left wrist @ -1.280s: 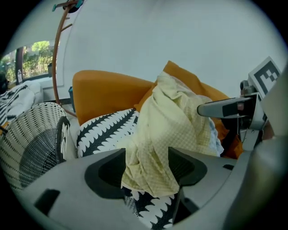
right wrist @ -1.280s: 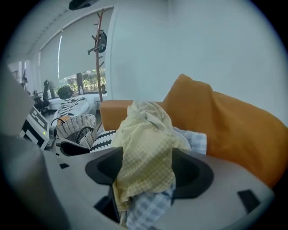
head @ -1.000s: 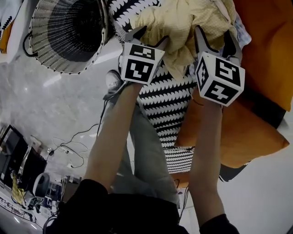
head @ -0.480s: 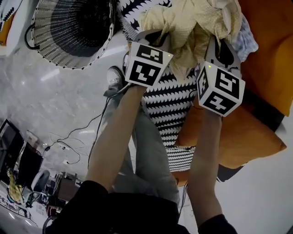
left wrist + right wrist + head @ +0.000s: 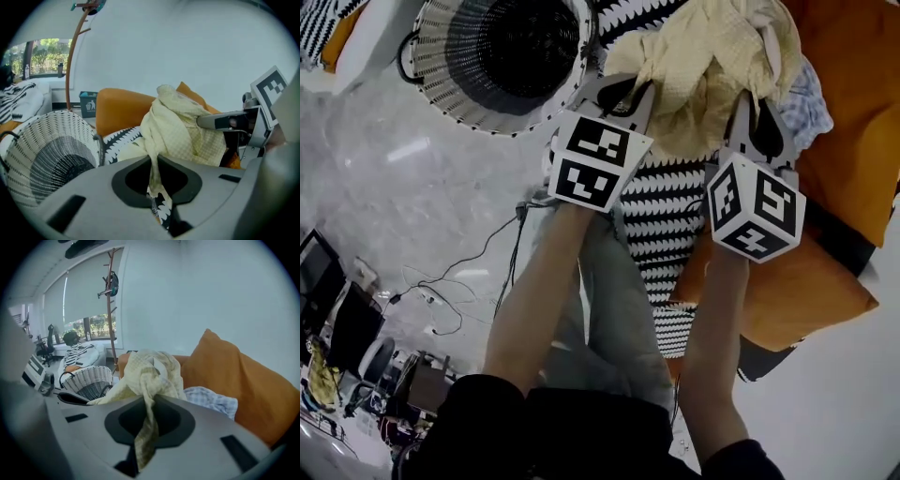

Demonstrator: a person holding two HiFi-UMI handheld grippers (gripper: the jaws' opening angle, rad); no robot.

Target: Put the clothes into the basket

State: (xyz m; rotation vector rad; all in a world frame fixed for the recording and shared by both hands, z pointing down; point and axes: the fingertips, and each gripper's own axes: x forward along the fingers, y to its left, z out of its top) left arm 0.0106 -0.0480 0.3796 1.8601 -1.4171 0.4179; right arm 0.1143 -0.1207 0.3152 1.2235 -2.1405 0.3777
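Yellow garment (image 5: 705, 58) clenched in left claw (image 5: 619, 91) and right claw (image 5: 756, 105), both just closed; basket (image 5: 450, 86) nearby.

The yellow garment (image 5: 712, 66) is soft, crumpled, finely checked cloth, the basket (image 5: 441, 80) rough woven wicker, the orange cushion (image 5: 853, 122) matt fabric, the floor (image 5: 394, 187) glossy marble-like stone, and the left hand-held gripper (image 5: 623, 86) and right hand-held gripper (image 5: 757, 101) smooth matt grey plastic.

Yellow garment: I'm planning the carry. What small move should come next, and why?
Probably swing both tools sideways toward the basket. The left tool and right tool have just closed their jaws, each pinching a fold of the yellow garment, and the basket's open mouth lies beyond the left tool.
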